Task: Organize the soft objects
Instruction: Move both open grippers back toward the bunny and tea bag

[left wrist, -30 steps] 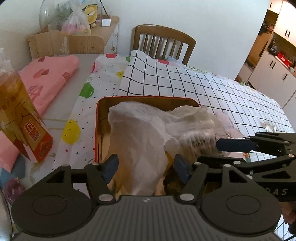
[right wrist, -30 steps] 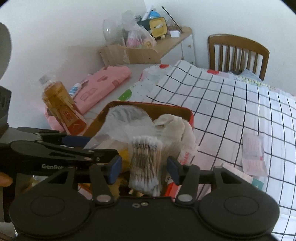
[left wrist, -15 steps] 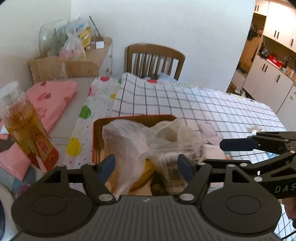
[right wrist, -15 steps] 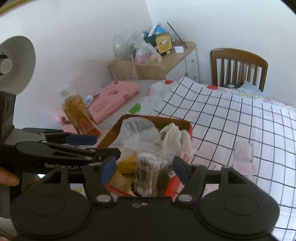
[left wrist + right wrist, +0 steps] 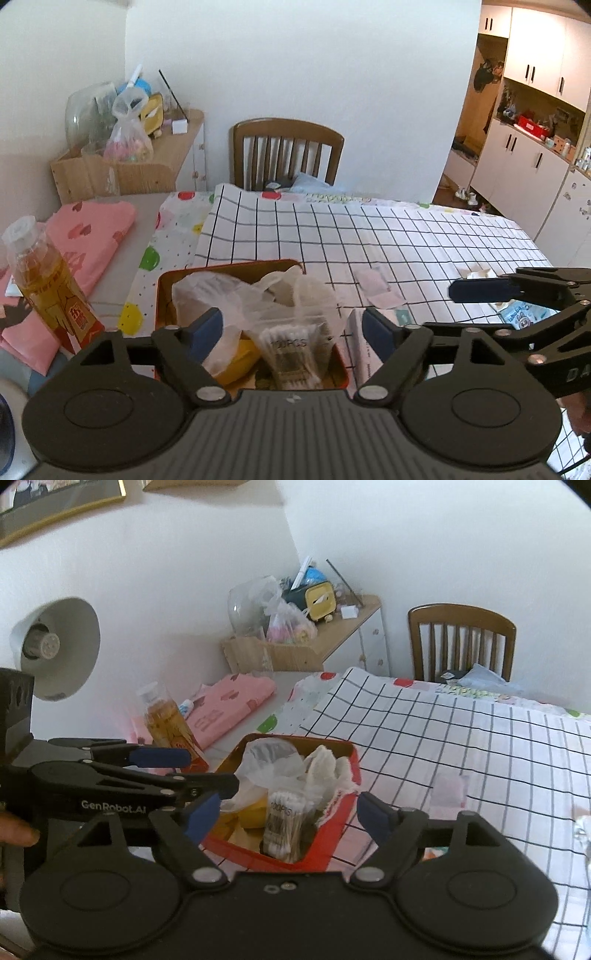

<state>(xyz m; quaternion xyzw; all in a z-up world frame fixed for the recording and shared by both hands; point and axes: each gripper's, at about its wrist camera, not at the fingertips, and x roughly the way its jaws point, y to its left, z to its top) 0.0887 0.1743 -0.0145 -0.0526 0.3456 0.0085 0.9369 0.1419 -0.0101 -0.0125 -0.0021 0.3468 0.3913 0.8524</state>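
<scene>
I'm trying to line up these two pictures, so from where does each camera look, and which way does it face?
Left wrist: sits on the left gripper, jaws opening with nothing gripped, looking down over the red tin across the checked cloth to the chair; the right gripper enters from the right.
Right wrist: sits on the right gripper, jaws opening, empty, facing the tin from its other side; the left gripper and a fingertip show at left.
Shared: tin, cotton swab pack, bottle, chair.

Red tin, cotton swabs, gripper opening
</scene>
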